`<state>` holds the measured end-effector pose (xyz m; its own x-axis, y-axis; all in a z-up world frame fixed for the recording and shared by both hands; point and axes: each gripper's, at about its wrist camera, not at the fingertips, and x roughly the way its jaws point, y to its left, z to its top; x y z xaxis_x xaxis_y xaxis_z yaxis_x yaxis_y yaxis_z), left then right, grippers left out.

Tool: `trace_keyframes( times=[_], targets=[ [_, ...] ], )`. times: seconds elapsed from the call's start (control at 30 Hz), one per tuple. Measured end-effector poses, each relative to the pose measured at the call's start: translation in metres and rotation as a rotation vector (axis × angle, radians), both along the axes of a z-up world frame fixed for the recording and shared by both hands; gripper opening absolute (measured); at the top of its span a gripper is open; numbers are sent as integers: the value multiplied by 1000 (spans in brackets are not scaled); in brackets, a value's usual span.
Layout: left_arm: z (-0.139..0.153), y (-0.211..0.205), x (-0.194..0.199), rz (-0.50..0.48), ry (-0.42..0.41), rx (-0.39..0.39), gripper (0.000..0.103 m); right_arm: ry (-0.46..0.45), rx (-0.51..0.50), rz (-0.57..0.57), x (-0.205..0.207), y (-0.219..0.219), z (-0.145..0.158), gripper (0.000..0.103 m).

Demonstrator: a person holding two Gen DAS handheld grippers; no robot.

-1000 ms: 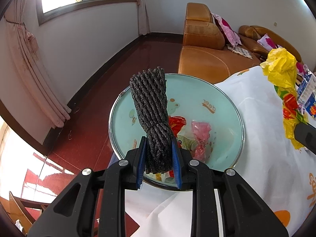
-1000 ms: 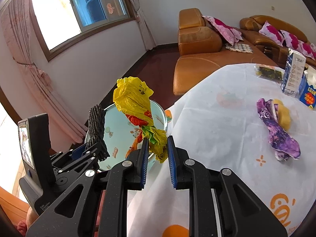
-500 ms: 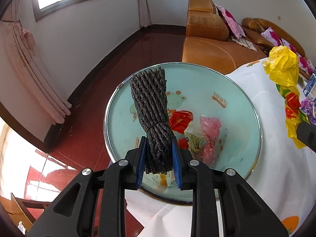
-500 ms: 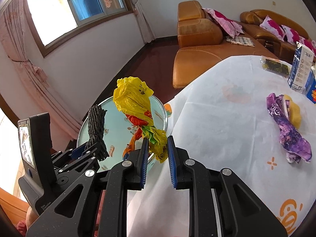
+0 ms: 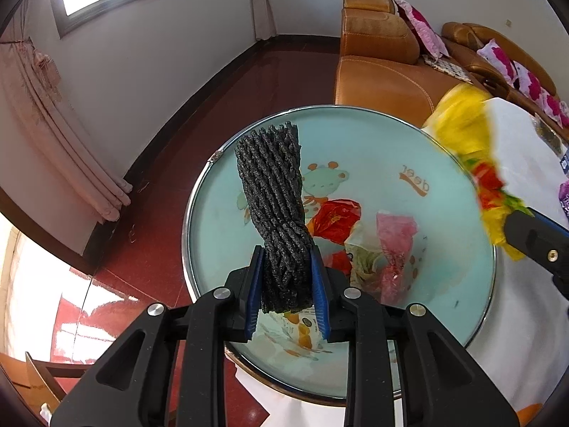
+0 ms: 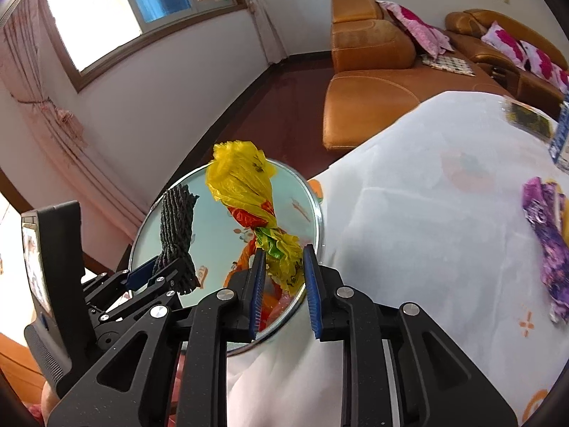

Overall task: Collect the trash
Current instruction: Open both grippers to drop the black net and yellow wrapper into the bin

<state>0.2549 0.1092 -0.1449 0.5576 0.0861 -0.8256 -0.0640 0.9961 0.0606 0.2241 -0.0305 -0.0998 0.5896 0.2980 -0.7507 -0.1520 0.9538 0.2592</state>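
My left gripper [image 5: 286, 252] is shut on a rolled black foam net [image 5: 270, 185], which stands upright over the pale blue round basin [image 5: 391, 149]. Inside the basin lie a red wrapper [image 5: 334, 217] and a pink wrapper [image 5: 394, 235]. My right gripper [image 6: 282, 249] holds a crumpled yellow plastic bag [image 6: 242, 174] above the basin's right rim [image 6: 316, 213]. Its jaws are opening with the bag's lower end still between the pads. The same bag [image 5: 458, 124] looks blurred at the right of the left wrist view. The foam net [image 6: 177, 220] and left gripper [image 6: 167, 267] show to the left of the right gripper.
A table with a white cloth [image 6: 426, 213] runs right of the basin. A purple wrapper [image 6: 547, 235], a dark packet [image 6: 526, 121] and a blue-white box [image 6: 562, 135] lie on it. An orange sofa [image 6: 373, 82] stands behind, and red floor [image 5: 160, 149] lies to the left.
Both grippers came closer to the basin and lower, so it fills more of the left view. The yellow bag moved left over the basin's rim. The right jaws stand slightly wider.
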Motion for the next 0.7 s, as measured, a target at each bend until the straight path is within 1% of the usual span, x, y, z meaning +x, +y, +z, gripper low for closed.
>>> trace_keyframes(
  times=[0.07,0.13,0.2,0.3,0.4,0.5,0.57,0.67,0.7],
  targets=[
    [0,0,0,1,1,5,28,9,16,14,2,0,-3,25],
    [1,0,-2,3,-1,7,32,4,22,10,-2,-3,-2,25],
    [2,0,-3,7,-4,6,35,-3,34,6,-5,-8,2,26],
    [7,-4,-6,1,-15,8,36,-24,40,-19,-13,-17,10,26],
    [12,-7,-10,0,-26,14,43,-41,48,-41,-23,-25,18,26],
    [18,-11,-15,-1,-40,19,50,-62,48,-60,-33,-34,25,30],
    [22,-14,-18,1,-48,22,55,-75,46,-74,-38,-39,27,36],
    [28,-17,-25,4,-61,22,62,-87,40,-95,-46,-48,31,40],
    [30,-18,-26,4,-63,22,67,-90,38,-102,-49,-52,31,41]
  ],
)
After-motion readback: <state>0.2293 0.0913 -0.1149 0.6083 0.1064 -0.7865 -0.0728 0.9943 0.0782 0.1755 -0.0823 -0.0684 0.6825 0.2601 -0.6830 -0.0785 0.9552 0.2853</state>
